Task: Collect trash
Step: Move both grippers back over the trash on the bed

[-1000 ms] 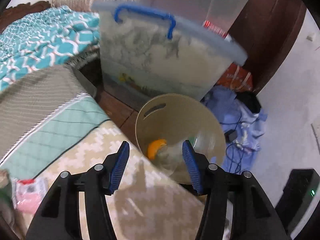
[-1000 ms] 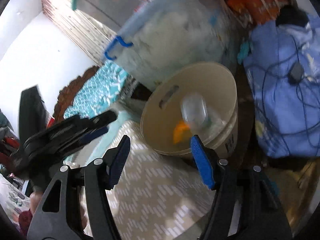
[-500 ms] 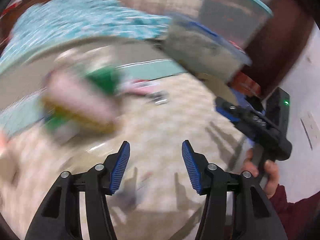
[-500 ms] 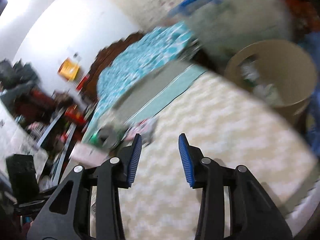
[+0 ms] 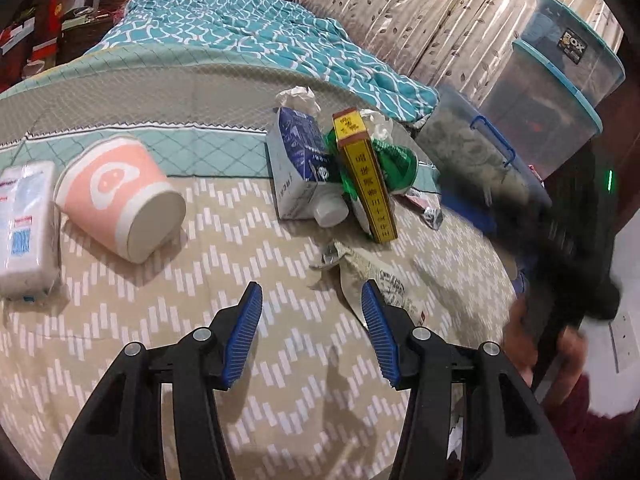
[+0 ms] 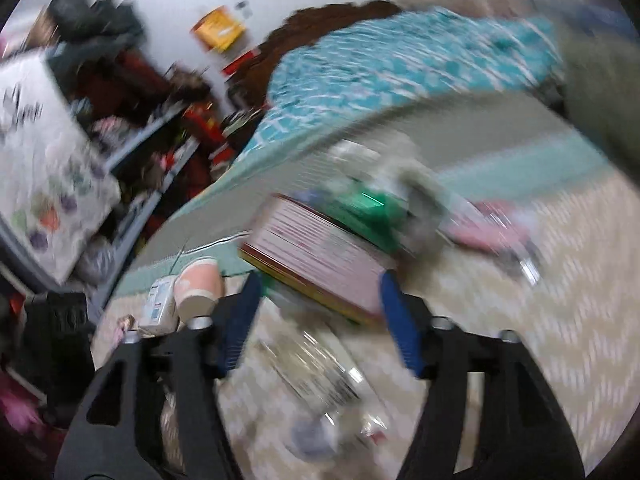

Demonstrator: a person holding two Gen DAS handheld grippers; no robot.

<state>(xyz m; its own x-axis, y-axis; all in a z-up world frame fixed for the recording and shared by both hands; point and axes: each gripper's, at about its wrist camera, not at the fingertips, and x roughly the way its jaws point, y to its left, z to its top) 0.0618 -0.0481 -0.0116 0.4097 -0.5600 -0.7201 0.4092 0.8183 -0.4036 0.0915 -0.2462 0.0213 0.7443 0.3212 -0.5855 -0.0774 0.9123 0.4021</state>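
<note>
Clearly the right wrist view is smeared by motion, so the pile ahead reads only as blurred shapes: a pinkish-sided box [image 6: 316, 264], something green [image 6: 360, 208] behind it, and a clear plastic bottle [image 6: 320, 376] low between the arms. The left wrist view is sharp except at 3 o'clock, where the other gripper's dark body and the person's hand [image 5: 532, 340] holding it are blurred and partly cut off by the edge.

On the bed [image 5: 160, 312], with its beige zigzag cover, the trash lies spread out. A heap sits at 12 o'clock from the left claw [image 5: 311, 334]: a blue-and-white carton [image 5: 296, 168], a yellow box [image 5: 364, 176] leaning over a green wrapper [image 5: 392, 160], crumpled tissue [image 5: 298, 98] behind and a white bottle cap [image 5: 330, 212] at the front. A crumpled printed paper bag [image 5: 360, 276] lies just ahead of the right-hand blue pad, apart from it. A pink paper cup [image 5: 120, 196] lies on its side at 10 o'clock, with a tissue pack [image 5: 24, 224] beside it at 9 o'clock.

The left claw is released, nothing between its pads. The right claw [image 6: 320, 320] is opening, its jaws wide apart, with the blurred box's end showing between them; whether they touch it I cannot tell.
</note>
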